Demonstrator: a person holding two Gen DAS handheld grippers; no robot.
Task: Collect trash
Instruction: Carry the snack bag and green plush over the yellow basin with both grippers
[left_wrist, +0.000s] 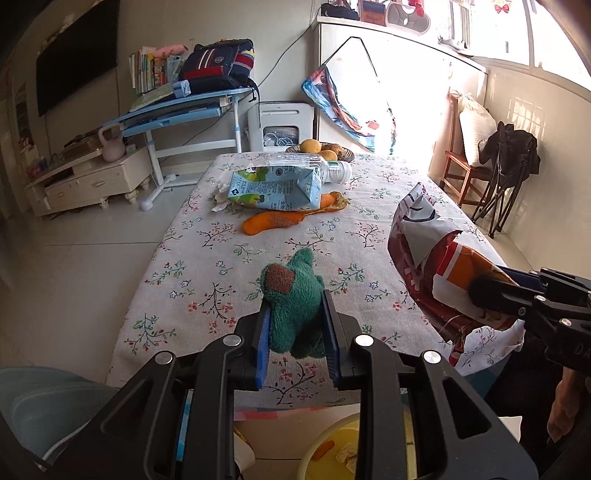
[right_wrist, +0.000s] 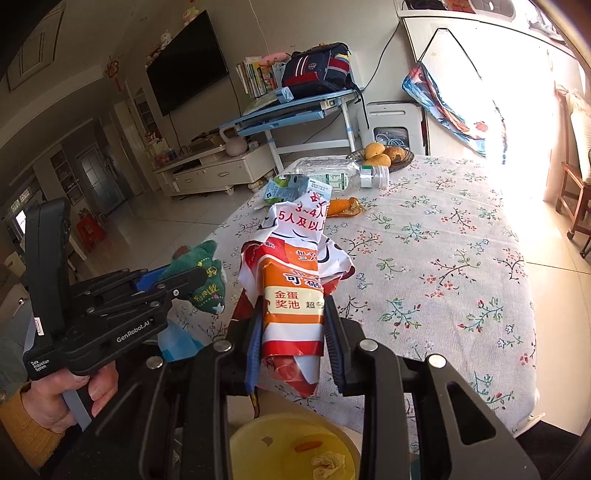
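Observation:
My left gripper (left_wrist: 295, 299) is shut on a green knitted plush toy (left_wrist: 295, 321) with a brown patch, held above the near edge of the floral table (left_wrist: 207, 266). My right gripper (right_wrist: 293, 306) is shut on a crumpled red, orange and white snack bag (right_wrist: 295, 258); in the left wrist view the bag (left_wrist: 424, 236) hangs at the right. Below both grippers stands a yellow bin (right_wrist: 240, 435) with scraps inside. Further back on the table lie a blue milk carton (left_wrist: 273, 188), a clear plastic bottle (left_wrist: 314, 166) and orange peel (left_wrist: 273, 221).
A bowl of fruit (left_wrist: 321, 147) sits at the table's far end. A blue desk (left_wrist: 177, 110) with a backpack stands behind, a wooden chair (left_wrist: 461, 173) to the right. A hand (right_wrist: 55, 398) holds the left gripper's handle.

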